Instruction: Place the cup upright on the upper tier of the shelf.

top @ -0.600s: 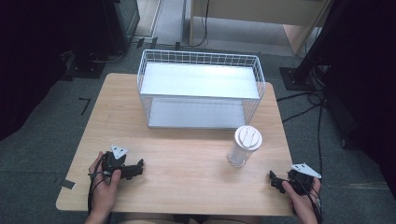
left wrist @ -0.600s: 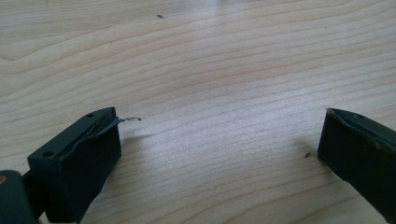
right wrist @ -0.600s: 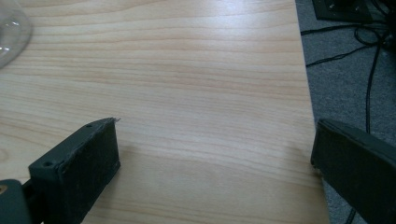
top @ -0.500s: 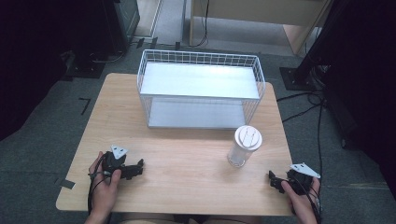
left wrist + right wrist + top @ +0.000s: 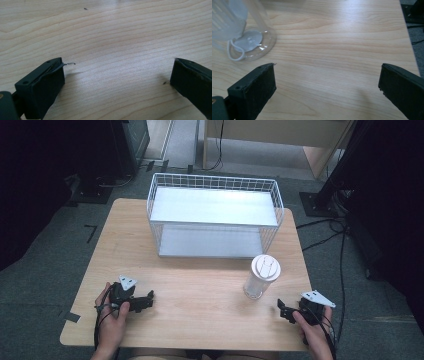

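One clear cup (white-lidded from above) fronts the right tool.

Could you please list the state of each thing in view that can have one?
Left gripper: open, empty, low over the table.
Right gripper: open, empty, beside the cup.
Clear cup: upright, white lid on, standing free on the table.
Wire basket: upright, nothing visible inside.
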A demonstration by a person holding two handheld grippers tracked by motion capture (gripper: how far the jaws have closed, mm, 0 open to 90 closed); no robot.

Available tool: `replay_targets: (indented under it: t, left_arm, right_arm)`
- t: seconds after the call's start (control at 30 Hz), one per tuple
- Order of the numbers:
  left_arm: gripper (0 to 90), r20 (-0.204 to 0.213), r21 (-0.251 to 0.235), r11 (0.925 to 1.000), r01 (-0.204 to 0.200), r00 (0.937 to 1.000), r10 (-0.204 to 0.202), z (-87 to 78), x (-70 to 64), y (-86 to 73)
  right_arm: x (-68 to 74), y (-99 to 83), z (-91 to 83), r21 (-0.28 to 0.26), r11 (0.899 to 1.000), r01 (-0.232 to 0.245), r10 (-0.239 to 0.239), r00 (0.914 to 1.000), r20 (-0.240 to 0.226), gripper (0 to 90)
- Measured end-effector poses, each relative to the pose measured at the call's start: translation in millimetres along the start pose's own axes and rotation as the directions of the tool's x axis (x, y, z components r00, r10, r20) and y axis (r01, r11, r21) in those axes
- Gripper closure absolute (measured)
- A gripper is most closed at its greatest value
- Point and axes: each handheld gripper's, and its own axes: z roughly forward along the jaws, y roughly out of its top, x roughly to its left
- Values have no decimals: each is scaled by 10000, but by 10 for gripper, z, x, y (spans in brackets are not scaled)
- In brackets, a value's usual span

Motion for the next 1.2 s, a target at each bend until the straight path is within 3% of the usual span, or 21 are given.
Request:
replay_targets:
  t: [0.27,0.53,0.7,0.83,1.03,1.2]
  left_arm:
    - [0,-3,-28,10000,34,10000,-34,2,-2,0]
    - [0,0,-1,10000,2,10000,-2,0,0,0]
    - [0,-3,-30,10000,35,10000,-35,2,-2,0]
    - [0,0,-4,10000,6,10000,-6,0,0,0]
    - [0,1,-1,10000,2,10000,-2,0,0,0]
    - [0,1,-2,10000,4,10000,-4,0,0,0]
  right_arm:
    - [188,20,76,114,9995,293,-288,9987,-432,13]
    - [419,72,173,43,9996,285,-279,9951,-952,13]
    - [535,134,180,-392,9992,32,-94,9872,-1591,13]
    - [565,168,177,-651,9978,-114,-5,9836,-1802,14]
    - [655,252,172,-1075,9942,64,-265,9822,-1861,13]
    - [718,338,163,-1449,9894,-131,-151,9814,-1912,13]
